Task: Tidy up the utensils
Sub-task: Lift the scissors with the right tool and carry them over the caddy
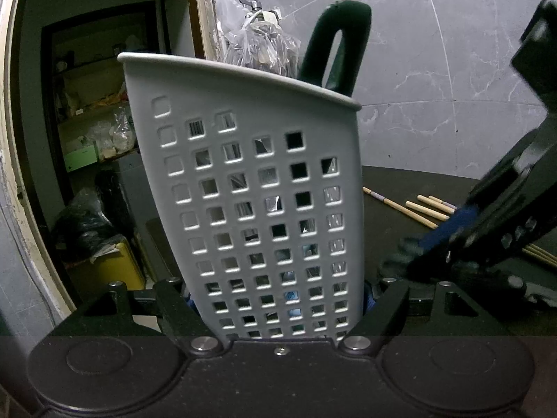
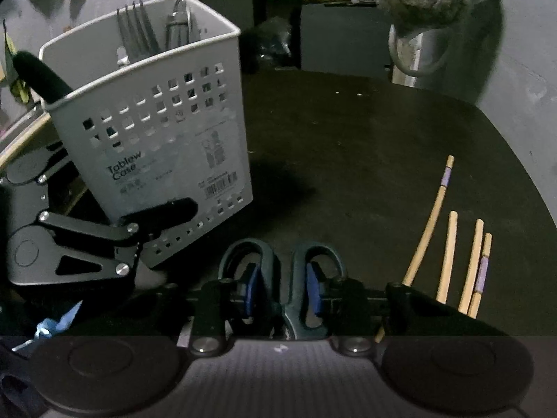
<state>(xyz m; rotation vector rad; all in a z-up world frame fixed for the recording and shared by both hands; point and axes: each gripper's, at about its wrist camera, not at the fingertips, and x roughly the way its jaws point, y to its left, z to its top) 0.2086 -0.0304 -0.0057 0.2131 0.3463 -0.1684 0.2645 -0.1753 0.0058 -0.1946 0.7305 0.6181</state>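
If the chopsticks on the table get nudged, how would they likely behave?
The chopsticks look thin and round, so they would probably roll on the smooth dark table. They lie loose and apart, likely light enough to scatter.

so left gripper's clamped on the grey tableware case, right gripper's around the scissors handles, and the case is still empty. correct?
Not quite: the tableware case is not empty. The right wrist view shows a fork and another utensil standing in it, plus a dark green handle. The rest holds: the left gripper clamps the case, and the right gripper is around the scissors handles.
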